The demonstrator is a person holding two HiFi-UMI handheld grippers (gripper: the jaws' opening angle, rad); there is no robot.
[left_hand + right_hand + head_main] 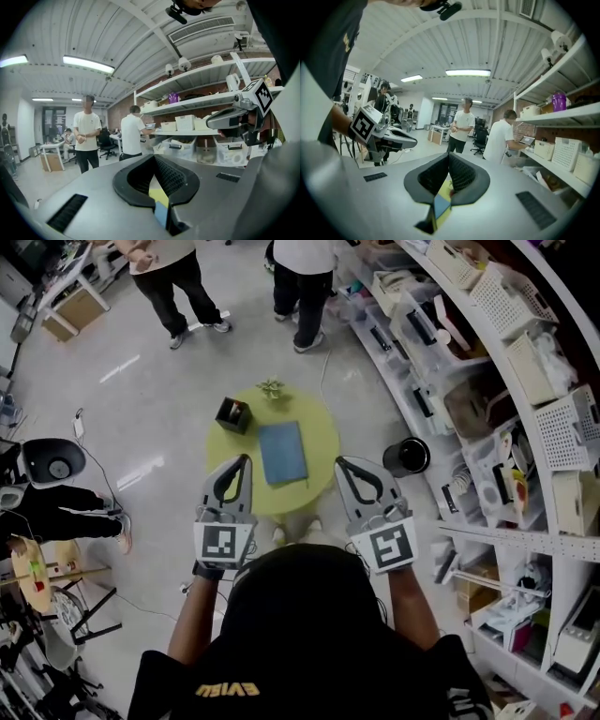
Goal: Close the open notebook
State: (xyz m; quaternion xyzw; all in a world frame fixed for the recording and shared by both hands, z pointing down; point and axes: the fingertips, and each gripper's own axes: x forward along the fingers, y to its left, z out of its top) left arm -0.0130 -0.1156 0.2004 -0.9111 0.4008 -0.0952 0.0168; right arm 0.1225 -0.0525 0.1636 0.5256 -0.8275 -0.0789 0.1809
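A round yellow-green table (321, 439) stands on the pale floor, seen from steeply above. The notebook (282, 453) lies flat near the table's middle. It is closed, showing one blue cover, with its long sides running roughly from 12 to 6 o'clock. A black box (232, 414) sits at the table's 10 o'clock edge, well apart from the notebook. A small green thing (271, 388), too small to identify, rests at the 12 o'clock edge.

The left gripper (246, 459) is held up in the air over the table's 7 o'clock edge, pointing toward 12 o'clock. Its jaws are pressed together with nothing between them. In its own view, a bit of blue notebook and yellow table shows far below through the gap behind the tips. The right gripper (339, 463) hangs over the 5 o'clock edge, level with the left one, and its jaws are also together and empty. Neither gripper touches the notebook, which lies between and beyond their tips.

Off the table at 3 o'clock, a black cylinder (406, 457) stands on the floor beside long white shelves (441, 418) loaded with bins. Two people (302, 277) stand at 12 o'clock, far from the table.
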